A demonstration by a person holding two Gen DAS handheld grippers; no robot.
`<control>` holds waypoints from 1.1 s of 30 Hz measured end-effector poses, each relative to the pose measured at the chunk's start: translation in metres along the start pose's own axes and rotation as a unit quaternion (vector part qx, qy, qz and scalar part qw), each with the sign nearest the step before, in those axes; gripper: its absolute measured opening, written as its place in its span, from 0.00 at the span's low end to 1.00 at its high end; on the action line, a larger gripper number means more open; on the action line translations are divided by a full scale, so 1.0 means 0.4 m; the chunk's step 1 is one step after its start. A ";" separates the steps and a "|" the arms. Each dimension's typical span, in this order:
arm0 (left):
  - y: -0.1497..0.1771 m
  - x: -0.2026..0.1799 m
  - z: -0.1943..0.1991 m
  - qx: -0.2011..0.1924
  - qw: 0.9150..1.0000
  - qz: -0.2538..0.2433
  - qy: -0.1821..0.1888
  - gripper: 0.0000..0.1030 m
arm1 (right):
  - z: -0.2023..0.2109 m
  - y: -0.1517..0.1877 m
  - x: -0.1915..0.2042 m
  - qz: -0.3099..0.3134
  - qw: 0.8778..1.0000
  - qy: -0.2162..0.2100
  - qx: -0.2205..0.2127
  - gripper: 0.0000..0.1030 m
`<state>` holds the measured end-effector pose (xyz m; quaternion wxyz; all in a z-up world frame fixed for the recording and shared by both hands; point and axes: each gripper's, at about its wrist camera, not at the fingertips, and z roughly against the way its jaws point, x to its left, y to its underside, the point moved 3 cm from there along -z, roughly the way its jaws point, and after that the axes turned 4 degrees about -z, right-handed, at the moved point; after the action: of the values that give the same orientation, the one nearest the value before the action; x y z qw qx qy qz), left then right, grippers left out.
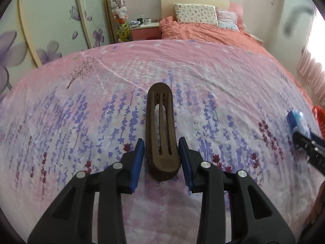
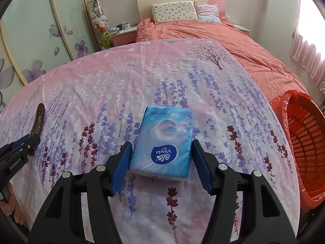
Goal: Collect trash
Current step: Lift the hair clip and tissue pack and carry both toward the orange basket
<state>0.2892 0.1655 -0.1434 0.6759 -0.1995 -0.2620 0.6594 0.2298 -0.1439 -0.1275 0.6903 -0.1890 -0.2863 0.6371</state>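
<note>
A brown slotted plastic piece (image 1: 162,134), long and rounded at its far end, sits lengthwise between the blue pads of my left gripper (image 1: 161,140), which is shut on it. In the right wrist view this brown piece (image 2: 39,116) sticks up from the left gripper (image 2: 22,144) at the left edge. A blue Vinda tissue pack (image 2: 162,138) is held between the pads of my right gripper (image 2: 161,142), just above the bed cover. The left wrist view shows that tissue pack (image 1: 295,118) and the right gripper (image 1: 304,140) at the far right.
Both grippers hover over a pink bed cover with a lavender print (image 2: 91,85). An orange-red slatted basket lined with a red bag (image 2: 304,142) stands beside the bed on the right. An orange quilt (image 2: 233,40) and pillows (image 2: 174,12) lie farther back.
</note>
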 end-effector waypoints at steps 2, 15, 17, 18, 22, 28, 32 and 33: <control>-0.001 -0.008 0.001 -0.001 1.000 -0.013 -0.006 0.33 | 0.000 -0.001 0.000 0.000 1.000 0.001 -0.001 0.52; -0.012 0.002 0.047 -0.022 1.000 -0.016 0.003 0.29 | 0.056 0.016 -0.004 0.004 1.000 -0.026 -0.011 0.48; -0.007 0.001 0.043 -0.015 1.000 -0.016 0.003 0.29 | 0.063 0.021 -0.005 0.007 1.000 -0.020 -0.010 0.48; -0.001 0.000 0.037 -0.009 1.000 -0.015 0.003 0.29 | 0.061 0.024 -0.008 0.008 1.000 -0.019 -0.006 0.48; 0.013 0.007 0.014 0.004 1.000 -0.008 0.005 0.35 | 0.039 0.030 -0.011 0.010 1.000 -0.017 0.014 0.49; 0.008 0.006 0.006 -0.001 1.000 -0.013 -0.011 0.41 | 0.030 0.027 -0.003 0.015 1.000 -0.008 0.014 0.53; 0.001 -0.008 0.003 -0.003 1.000 -0.021 -0.012 0.31 | 0.027 0.029 0.008 0.030 1.000 0.003 0.007 0.49; -0.001 -0.011 0.004 -0.003 1.000 -0.020 -0.011 0.31 | 0.030 0.027 0.008 0.028 1.000 -0.001 0.007 0.48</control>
<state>0.2885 0.1608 -0.1425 0.6854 -0.1888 -0.2759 0.6469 0.2139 -0.1408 -0.1248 0.6730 -0.1915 -0.2776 0.6583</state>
